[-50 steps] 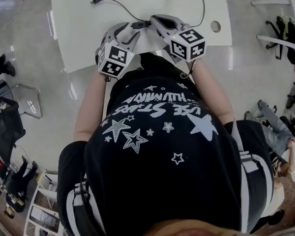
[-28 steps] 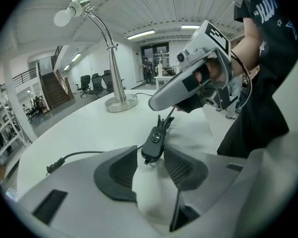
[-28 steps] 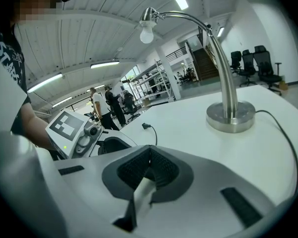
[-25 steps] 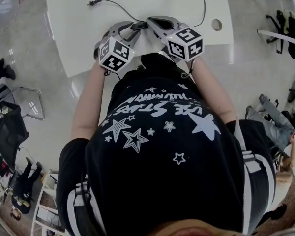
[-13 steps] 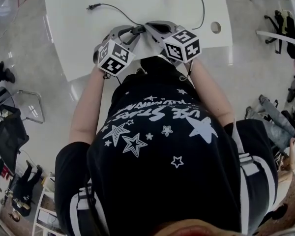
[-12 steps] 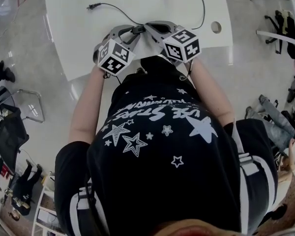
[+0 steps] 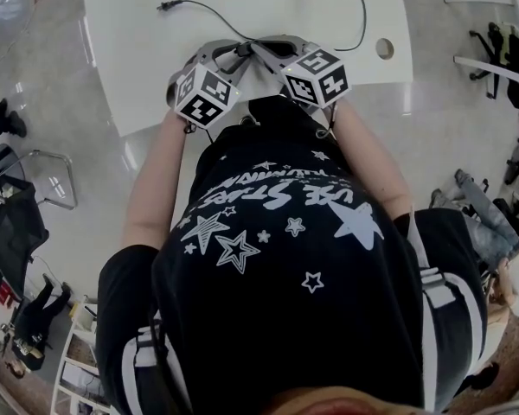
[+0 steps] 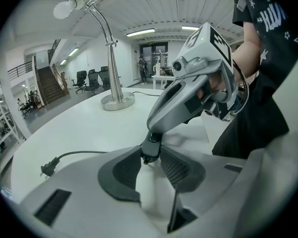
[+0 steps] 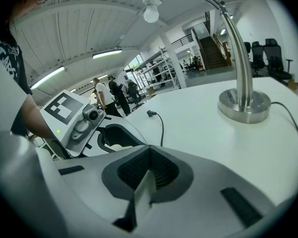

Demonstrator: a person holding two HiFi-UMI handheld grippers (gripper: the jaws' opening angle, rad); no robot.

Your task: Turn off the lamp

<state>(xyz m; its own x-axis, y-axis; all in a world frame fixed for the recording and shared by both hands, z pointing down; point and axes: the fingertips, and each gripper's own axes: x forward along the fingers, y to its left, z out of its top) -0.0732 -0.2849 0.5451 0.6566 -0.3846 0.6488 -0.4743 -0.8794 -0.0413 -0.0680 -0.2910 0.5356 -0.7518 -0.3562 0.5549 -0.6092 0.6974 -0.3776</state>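
Pinching the small black switch between its pads, the left gripper sits low over the near edge of the white table, about midway along it and close against the person's body. The hold looks meant to steady the switch so that it does not slide or roll when pushed. The right gripper meets it from the other side with its jaws pressed together and nothing between them in its own view. Closed like that, they make a single blunt tip, and that tip appears to rest on top of the switch, just where the left pads hold it. I judge this to be the pressing step itself, one tool bracing and the other poking, though whether the switch has clicked cannot be told. From the switch the black cord runs leftward over the bare tabletop to a plug that lies loose toward the far left corner. It is in no socket that shows, so the lamp may have no power at all. Farther off, toward the far edge and a little right of the middle, stands the lamp, with a round metal base, a curved metal neck and a white bulb at its end. The bulb looks bright in both gripper views, but against the ceiling lights I cannot say whether it glows.
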